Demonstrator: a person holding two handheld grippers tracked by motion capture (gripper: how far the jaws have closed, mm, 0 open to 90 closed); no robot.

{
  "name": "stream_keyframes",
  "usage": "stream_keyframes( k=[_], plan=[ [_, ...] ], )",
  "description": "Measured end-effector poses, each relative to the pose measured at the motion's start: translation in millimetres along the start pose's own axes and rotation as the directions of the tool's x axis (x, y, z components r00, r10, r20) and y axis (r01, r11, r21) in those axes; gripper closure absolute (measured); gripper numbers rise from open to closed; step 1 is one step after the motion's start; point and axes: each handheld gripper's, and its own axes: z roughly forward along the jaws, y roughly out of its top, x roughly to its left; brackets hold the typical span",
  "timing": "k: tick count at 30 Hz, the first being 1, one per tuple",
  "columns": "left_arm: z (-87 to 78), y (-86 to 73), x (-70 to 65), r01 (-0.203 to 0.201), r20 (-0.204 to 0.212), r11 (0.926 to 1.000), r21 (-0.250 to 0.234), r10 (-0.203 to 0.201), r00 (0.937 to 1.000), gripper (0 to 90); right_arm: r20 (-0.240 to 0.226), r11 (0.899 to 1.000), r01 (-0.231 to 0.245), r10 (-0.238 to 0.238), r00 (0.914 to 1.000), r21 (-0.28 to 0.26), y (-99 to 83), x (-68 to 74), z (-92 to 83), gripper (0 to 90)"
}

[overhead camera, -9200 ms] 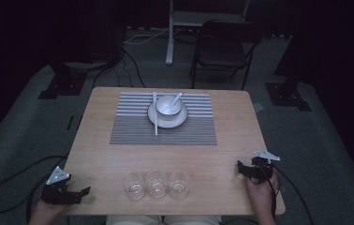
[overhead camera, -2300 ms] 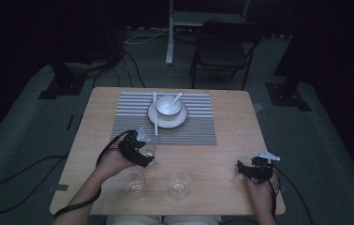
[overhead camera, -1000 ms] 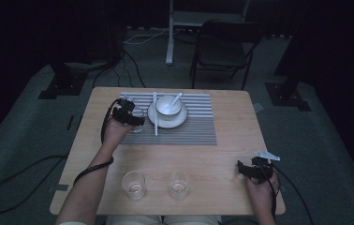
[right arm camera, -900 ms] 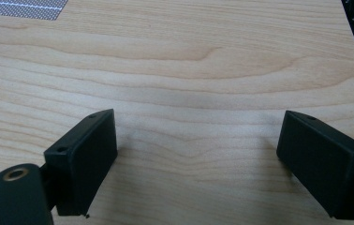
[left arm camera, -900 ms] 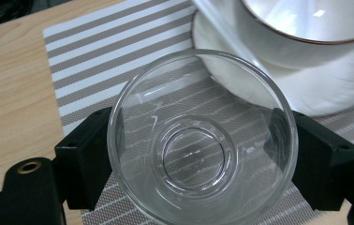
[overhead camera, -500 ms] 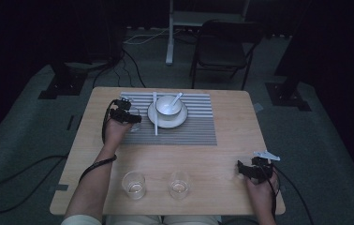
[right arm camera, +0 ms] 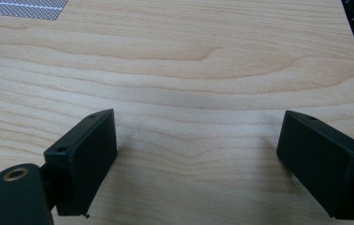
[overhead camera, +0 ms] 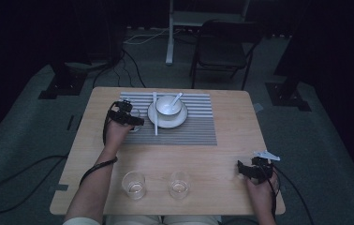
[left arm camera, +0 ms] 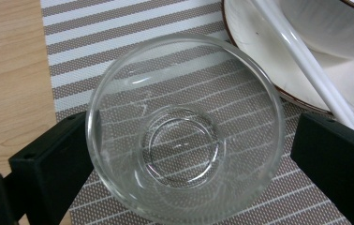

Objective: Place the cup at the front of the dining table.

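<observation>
The left gripper (overhead camera: 129, 117) sits over the left edge of the striped placemat (overhead camera: 198, 131), just beside the white saucer (overhead camera: 167, 118). Half a second ago its jaws were clamped on a small glass cup (left arm camera: 184, 126); they have just been opening, and in the left gripper view the right jaw now stands clear of the rim while the left one sits right at the glass wall — the cup stands upright on the mat between them. A white chopstick (left arm camera: 313, 77) lies across the saucer's edge next to it. Since the first frame the row at the near edge has gone from three glasses to two (overhead camera: 134, 184) (overhead camera: 179, 184). The right gripper (overhead camera: 250, 169) rests where it was on the wooden table (right arm camera: 203, 70), jaws wide apart with bare wood between them.
</observation>
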Motion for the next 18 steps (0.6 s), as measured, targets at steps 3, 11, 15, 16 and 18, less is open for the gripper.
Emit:
stream_keyframes(
  k=[3, 11, 15, 16, 18],
  plan=[
    [-3.0, -2.6, 1.4, 0.017, 0.008, 0.9986, -0.051, -0.016, 0.9998, 2.0, 0.000, 1.000, 0.000, 0.000, 1.0000, 0.000, 0.0, 0.0, 0.0, 11.7],
    [-1.1, -15.0, 6.8, -0.014, 0.003, 0.9986, -0.051, 0.014, 0.9999, 2.0, 0.000, 1.000, 0.000, 0.000, 1.0000, 0.000, 0.0, 0.0, 0.0, 11.7],
    [1.5, -23.3, 8.6, -0.027, 0.021, 0.9992, -0.030, 0.027, 0.9994, 2.0, 0.000, 1.000, 0.000, 0.000, 1.0000, 0.000, 0.0, 0.0, 0.0, 11.7],
    [2.1, -25.3, 8.3, -0.037, 0.015, 0.9990, -0.024, 0.038, 0.9992, 2.0, 0.000, 1.000, 0.000, 0.000, 1.0000, 0.000, 0.0, 0.0, 0.0, 11.7],
    [3.3, -29.6, 7.7, -0.036, 0.011, 0.9991, -0.025, 0.036, 0.9993, 2.0, 0.000, 1.000, 0.000, 0.000, 1.0000, 0.000, 0.0, 0.0, 0.0, 11.8]
  ],
)
